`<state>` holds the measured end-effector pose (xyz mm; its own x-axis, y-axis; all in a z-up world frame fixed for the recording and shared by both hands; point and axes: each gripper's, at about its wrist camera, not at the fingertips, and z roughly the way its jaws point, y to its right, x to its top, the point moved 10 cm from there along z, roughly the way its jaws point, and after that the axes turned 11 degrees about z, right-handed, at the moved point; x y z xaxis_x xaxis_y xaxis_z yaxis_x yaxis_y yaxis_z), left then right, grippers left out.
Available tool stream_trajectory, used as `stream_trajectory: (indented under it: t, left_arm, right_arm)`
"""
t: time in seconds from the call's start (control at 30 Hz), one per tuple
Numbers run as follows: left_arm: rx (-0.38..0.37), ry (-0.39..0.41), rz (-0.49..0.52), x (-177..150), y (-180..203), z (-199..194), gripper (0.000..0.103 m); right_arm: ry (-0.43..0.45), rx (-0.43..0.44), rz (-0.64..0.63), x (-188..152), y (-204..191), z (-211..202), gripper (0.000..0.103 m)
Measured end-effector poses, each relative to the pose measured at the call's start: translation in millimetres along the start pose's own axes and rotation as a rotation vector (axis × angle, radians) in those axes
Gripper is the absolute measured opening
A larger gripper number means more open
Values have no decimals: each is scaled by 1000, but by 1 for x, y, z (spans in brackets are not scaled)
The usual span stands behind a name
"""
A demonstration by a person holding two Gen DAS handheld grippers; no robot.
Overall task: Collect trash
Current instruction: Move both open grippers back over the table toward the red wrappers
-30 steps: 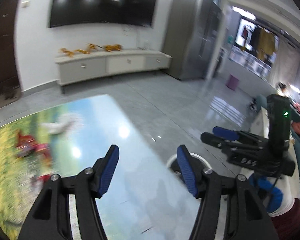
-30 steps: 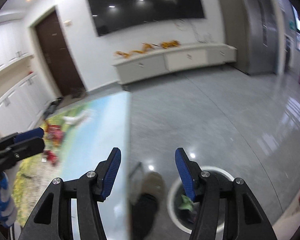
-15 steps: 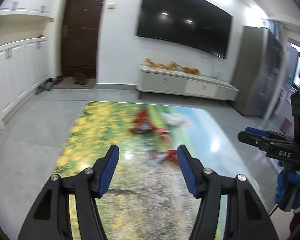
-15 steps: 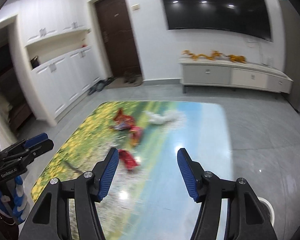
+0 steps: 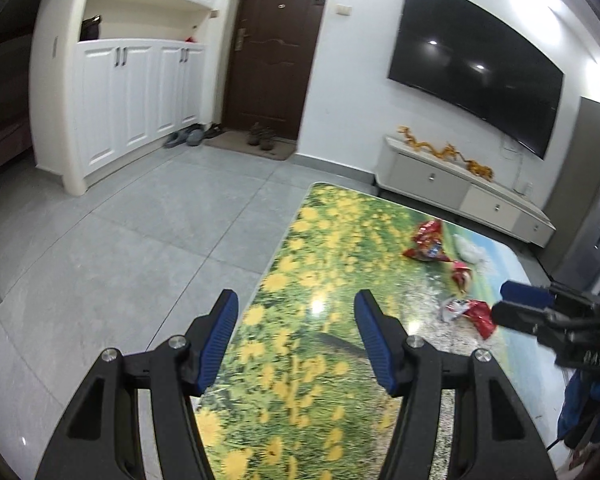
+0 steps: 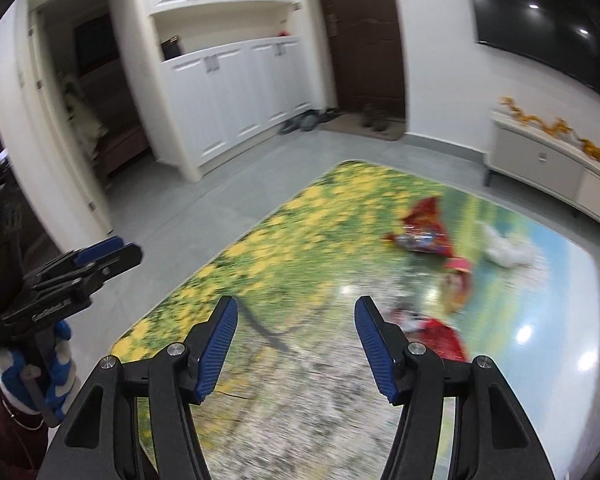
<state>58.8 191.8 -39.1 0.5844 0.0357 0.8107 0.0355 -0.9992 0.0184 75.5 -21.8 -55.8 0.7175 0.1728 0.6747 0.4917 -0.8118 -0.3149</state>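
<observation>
At the far left stand tall white panelled cupboards [image 5: 140,92], then a dark brown wooden door [image 5: 272,52] with shoes on a mat at its foot, a large black wall-mounted television [image 5: 476,76], and below it a low white sideboard [image 5: 460,192] carrying orange ornaments. Grey floor tiles [image 5: 120,240] surround the glossy tabletop printed with yellow flowers and a blue sky [image 5: 300,380]. The left tool [image 5: 296,340] hangs released over the tabletop's near left edge, nothing between its blue pads. Further right on the tabletop lies the trash: a large red crumpled snack bag [image 5: 426,242], a white crumpled wad [image 5: 470,250] just beside it, and smaller red wrappers [image 5: 470,312] (blurred in the right view). The right tool [image 6: 296,340] hovers released above the tabletop, near those wrappers.
</observation>
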Motion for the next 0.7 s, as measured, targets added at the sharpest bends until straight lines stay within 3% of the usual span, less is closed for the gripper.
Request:
stream_trajectory:
  t: [0.1,0.23,0.7]
  left_arm:
    - [15,2,-4,2,-5,-1,58]
    - [5,-12,0,4,3,6,58]
    - [-74,-172,43,-14,65,66,58]
  right_arm:
    - [-18,40,-20,-5,-15,13,59]
    - [-19,44,0,-13,-5,16,59]
    - [68,-52,272,-29,133,-25,61]
